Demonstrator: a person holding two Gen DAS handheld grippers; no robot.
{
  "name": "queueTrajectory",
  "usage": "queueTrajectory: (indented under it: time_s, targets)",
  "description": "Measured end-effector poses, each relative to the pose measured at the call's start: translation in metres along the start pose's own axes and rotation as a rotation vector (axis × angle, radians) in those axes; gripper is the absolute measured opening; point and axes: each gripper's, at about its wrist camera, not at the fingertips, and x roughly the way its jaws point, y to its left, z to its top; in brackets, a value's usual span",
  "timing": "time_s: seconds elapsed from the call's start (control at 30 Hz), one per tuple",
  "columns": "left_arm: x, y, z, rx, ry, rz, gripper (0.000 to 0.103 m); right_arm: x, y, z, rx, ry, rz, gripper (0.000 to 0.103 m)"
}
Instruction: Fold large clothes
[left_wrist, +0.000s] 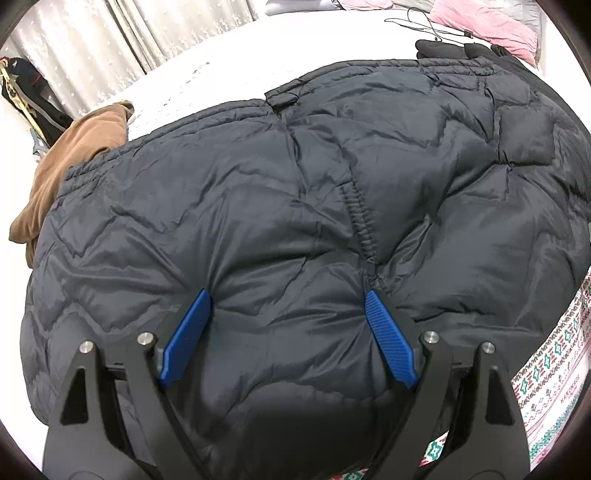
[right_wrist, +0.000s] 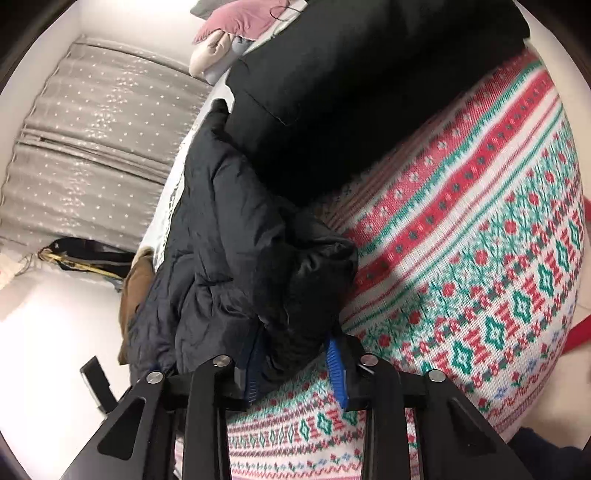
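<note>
both tongs astride puffy jacket

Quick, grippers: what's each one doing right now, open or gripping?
Left gripper: open, fingers spread and pressing on the dark puffer jacket, nothing clamped.
Right gripper: shut on a bunched fold of the jacket, above the patterned knit.

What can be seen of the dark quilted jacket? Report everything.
The dark quilted jacket is a puffy navy coat of slick, wrinkled shell fabric with stitched panels and gathered seams. It lies spread over the white bed, overlapping a brown garment and a patterned knit blanket. The left gripper presses in with jaws apart; the right gripper has a bunched edge between its jaws.
</note>
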Motion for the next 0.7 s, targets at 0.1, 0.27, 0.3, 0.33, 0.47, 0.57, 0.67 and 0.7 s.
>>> queueTrajectory:
  time_s: [0.1,0.27,0.3,0.33,0.47,0.57,0.67,0.7]
  targets:
    - [0.0,0.0,-0.001,-0.005,-0.003,0.001,0.087,0.002,0.016,0.0,-0.033,-0.037,-0.006,0.028]
    - [0.0,-0.001,0.0,-0.01,-0.001,0.005,0.087,0.006,0.014,-0.008,-0.007,-0.044,0.023,0.042]
    - [0.0,0.0,0.0,-0.011,-0.001,0.005,0.087,0.012,0.011,-0.011,0.02,-0.018,0.049,0.051]
    - [0.001,0.0,0.0,-0.013,0.0,0.004,0.087,0.018,0.007,-0.014,0.047,0.007,0.076,0.053]
    - [0.001,-0.001,0.0,-0.016,-0.002,0.007,0.087,0.029,0.013,-0.023,0.04,-0.012,0.086,0.053]
    - [0.001,-0.001,0.0,-0.019,-0.002,0.003,0.086,0.03,0.028,-0.027,-0.024,-0.076,0.057,0.053]
    - [0.001,0.001,0.0,-0.025,0.0,-0.005,0.086,0.034,0.036,-0.031,-0.038,-0.112,0.053,0.053]
    - [0.001,0.001,-0.001,-0.025,-0.001,-0.005,0.086,0.037,0.038,-0.033,-0.034,-0.119,0.05,0.053]
